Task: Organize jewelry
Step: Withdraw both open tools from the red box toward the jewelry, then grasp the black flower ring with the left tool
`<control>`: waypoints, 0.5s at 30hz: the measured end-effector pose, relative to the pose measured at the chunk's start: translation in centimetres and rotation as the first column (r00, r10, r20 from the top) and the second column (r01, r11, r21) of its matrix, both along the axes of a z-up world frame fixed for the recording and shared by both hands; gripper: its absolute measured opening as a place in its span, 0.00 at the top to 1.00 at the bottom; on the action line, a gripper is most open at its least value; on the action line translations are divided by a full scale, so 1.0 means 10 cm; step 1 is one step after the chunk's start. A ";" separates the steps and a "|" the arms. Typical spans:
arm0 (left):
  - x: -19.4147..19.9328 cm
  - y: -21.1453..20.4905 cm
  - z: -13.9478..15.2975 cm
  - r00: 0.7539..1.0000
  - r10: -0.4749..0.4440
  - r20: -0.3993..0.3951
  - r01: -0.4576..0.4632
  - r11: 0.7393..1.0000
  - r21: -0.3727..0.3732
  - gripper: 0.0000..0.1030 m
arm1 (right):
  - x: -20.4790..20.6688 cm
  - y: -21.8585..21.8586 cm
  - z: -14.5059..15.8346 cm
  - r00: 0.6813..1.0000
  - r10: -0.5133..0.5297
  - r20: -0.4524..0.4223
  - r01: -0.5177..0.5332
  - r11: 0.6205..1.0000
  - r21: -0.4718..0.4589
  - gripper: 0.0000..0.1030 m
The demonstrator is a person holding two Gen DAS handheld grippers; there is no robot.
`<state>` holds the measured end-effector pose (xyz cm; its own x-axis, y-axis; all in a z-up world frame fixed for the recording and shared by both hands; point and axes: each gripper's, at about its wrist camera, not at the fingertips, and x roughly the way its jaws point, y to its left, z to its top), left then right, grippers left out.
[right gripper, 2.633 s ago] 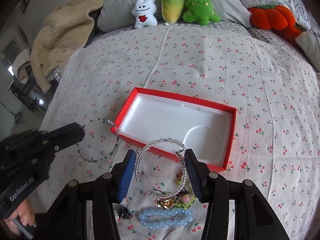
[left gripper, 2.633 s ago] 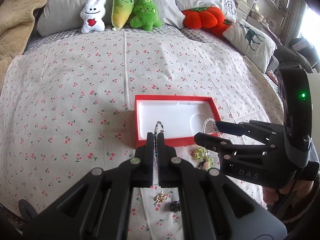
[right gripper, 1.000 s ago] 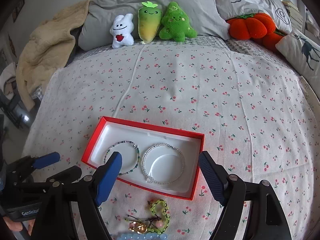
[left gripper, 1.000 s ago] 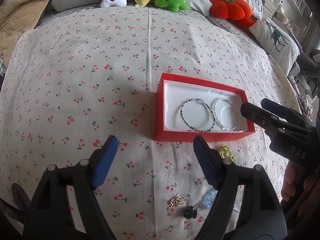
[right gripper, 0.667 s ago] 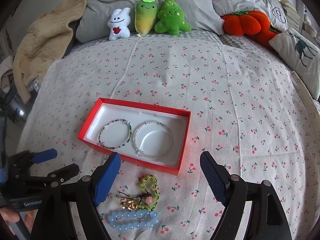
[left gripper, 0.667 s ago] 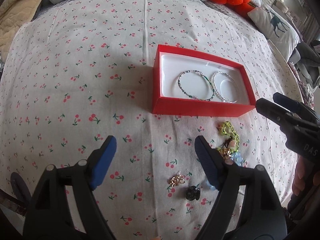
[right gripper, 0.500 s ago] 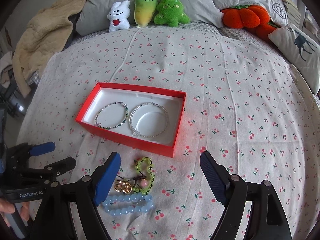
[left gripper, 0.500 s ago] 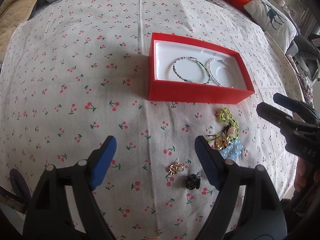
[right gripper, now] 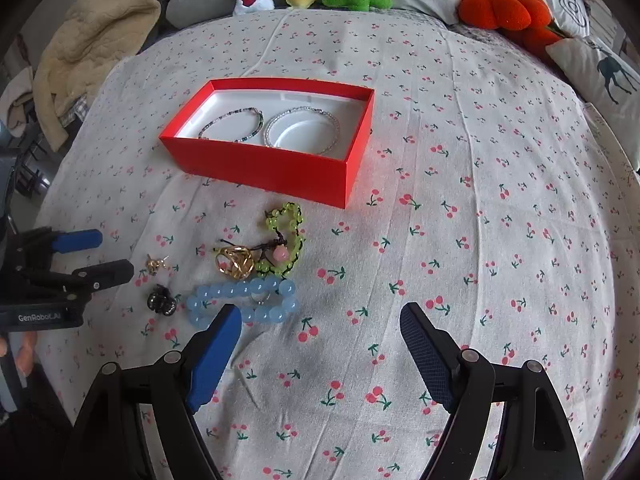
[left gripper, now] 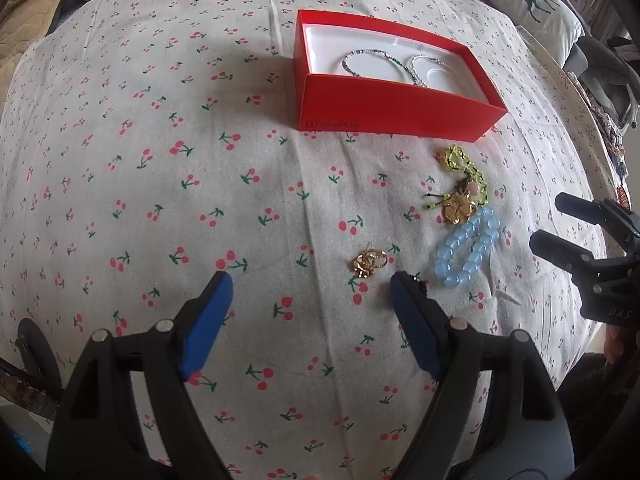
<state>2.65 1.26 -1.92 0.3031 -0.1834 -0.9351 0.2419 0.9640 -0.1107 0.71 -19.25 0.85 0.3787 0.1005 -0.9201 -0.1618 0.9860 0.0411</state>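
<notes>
Fingers of left gripper and right gripper spread wide and empty, both angled steeply down at the bedspread, two bracelets inside red box, loose jewelry just in front of that box

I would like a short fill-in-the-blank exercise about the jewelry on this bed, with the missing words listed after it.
1. The red box holds ____ thin beaded bracelets.
2. The bracelet of large round beads lying on the bedspread is light ____.
3. The jaws of the right gripper are ____ and hold nothing.
4. The green beaded bracelet lies ____ the box.

Missing words: two; blue; open; outside
</notes>
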 end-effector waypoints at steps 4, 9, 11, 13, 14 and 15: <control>-0.08 0.03 -0.04 1.000 -0.021 -0.003 0.021 1.000 0.000 0.22 | -0.08 -0.01 -0.09 1.000 0.010 -0.023 -0.010 1.000 -0.021 0.19; -0.17 0.01 -0.08 0.998 -0.065 -0.008 0.065 0.998 -0.024 0.22 | -0.11 -0.03 -0.18 0.999 0.011 -0.049 -0.012 0.999 -0.033 0.19; -0.23 -0.03 -0.09 0.995 -0.098 -0.006 0.097 0.995 -0.037 0.22 | -0.11 -0.04 -0.22 0.998 0.007 -0.066 -0.008 1.000 -0.022 0.19; -0.28 -0.11 -0.11 0.990 -0.141 0.005 0.141 0.989 -0.033 0.22 | -0.10 -0.03 -0.25 0.997 0.008 -0.080 -0.010 1.000 -0.015 0.19; -0.31 -0.15 -0.12 0.987 -0.163 0.012 0.163 0.986 -0.029 0.24 | -0.10 -0.03 -0.27 0.996 0.010 -0.085 -0.012 1.000 -0.017 0.19; -0.34 -0.19 -0.13 0.983 -0.183 0.019 0.184 0.983 -0.026 0.26 | -0.10 -0.02 -0.28 0.996 0.012 -0.087 -0.014 1.000 -0.021 0.19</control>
